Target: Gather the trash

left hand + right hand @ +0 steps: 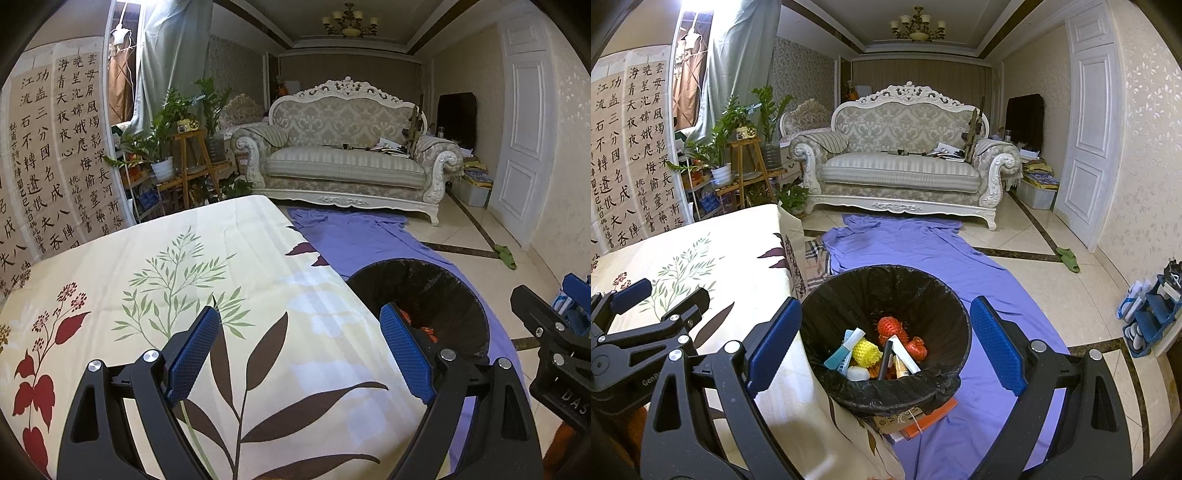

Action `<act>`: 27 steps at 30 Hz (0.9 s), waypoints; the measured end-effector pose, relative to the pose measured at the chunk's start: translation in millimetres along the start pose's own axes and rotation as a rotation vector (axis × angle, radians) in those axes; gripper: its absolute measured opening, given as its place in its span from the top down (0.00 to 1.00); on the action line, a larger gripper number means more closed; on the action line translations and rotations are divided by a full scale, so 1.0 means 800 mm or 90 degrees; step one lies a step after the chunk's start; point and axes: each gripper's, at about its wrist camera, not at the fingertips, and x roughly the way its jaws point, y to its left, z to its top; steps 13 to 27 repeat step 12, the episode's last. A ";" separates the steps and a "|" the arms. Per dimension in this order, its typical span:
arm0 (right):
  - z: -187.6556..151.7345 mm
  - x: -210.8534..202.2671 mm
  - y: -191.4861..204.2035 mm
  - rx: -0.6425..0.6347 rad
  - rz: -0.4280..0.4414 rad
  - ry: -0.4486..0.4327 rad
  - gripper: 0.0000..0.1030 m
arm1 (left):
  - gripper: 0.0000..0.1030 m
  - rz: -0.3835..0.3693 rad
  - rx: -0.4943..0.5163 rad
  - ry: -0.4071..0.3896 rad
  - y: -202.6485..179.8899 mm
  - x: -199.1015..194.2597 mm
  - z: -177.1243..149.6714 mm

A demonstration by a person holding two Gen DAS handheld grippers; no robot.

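A trash bin (886,295) lined with a black bag stands on the floor beside the table; it also shows in the left wrist view (424,291). Inside lie several pieces of trash: red foam nets (892,326), a yellow foam net (866,352), a tube and wrappers. My right gripper (886,349) is open and empty, hovering over the bin. My left gripper (299,360) is open and empty above the table's flowered cloth (184,277), with no trash seen on it. The right gripper also shows at the left view's right edge (546,332).
The bin rests on flat boxes (916,417) on a purple sheet (923,243) spread over the tiled floor. A white sofa (901,166) stands behind, plants on a wooden stand (746,155) at left, a white door (1086,147) at right, a blue caddy (1152,314) near the right wall.
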 end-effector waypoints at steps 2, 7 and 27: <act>-0.001 0.000 0.001 0.001 0.000 -0.001 0.12 | 0.16 0.000 0.000 -0.001 0.001 0.000 0.000; -0.002 0.001 0.002 0.000 -0.001 -0.001 0.12 | 0.16 0.010 -0.014 0.001 0.006 0.001 0.000; 0.002 0.001 0.003 -0.003 0.001 0.002 0.12 | 0.16 0.012 -0.023 0.008 0.014 0.004 0.002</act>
